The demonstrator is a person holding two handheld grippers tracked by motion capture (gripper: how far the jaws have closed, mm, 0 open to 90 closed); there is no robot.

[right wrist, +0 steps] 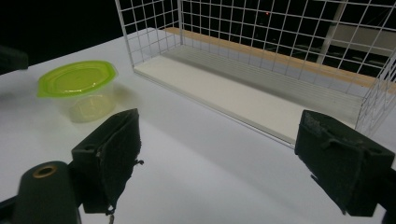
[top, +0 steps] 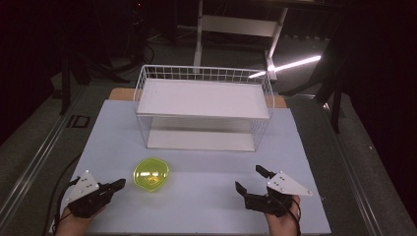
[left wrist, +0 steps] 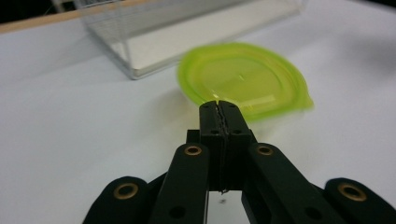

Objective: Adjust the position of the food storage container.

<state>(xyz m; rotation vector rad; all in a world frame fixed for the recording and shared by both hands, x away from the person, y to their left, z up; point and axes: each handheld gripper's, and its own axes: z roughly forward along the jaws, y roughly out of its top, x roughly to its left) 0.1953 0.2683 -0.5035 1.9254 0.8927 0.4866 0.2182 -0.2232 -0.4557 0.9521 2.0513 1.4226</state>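
A clear plastic tub with a lime-green lid [top: 151,174] [left wrist: 243,79] [right wrist: 79,88] stands on the white table, left of centre near the front. My left gripper [top: 119,184] [left wrist: 219,106] sits just left of the tub, jaws pressed together with nothing between them, tips pointing at the lid's rim. My right gripper [top: 252,179] [right wrist: 233,149] rests at the front right with its jaws wide apart and empty, facing the wire rack. A hand holds each gripper at the table's front edge.
A white wire rack [top: 204,105] [right wrist: 261,56] with an upper and a lower shelf stands at the back middle of the table [top: 196,196]. Behind the table are dark floor, a white frame and a bright light strip [top: 290,65].
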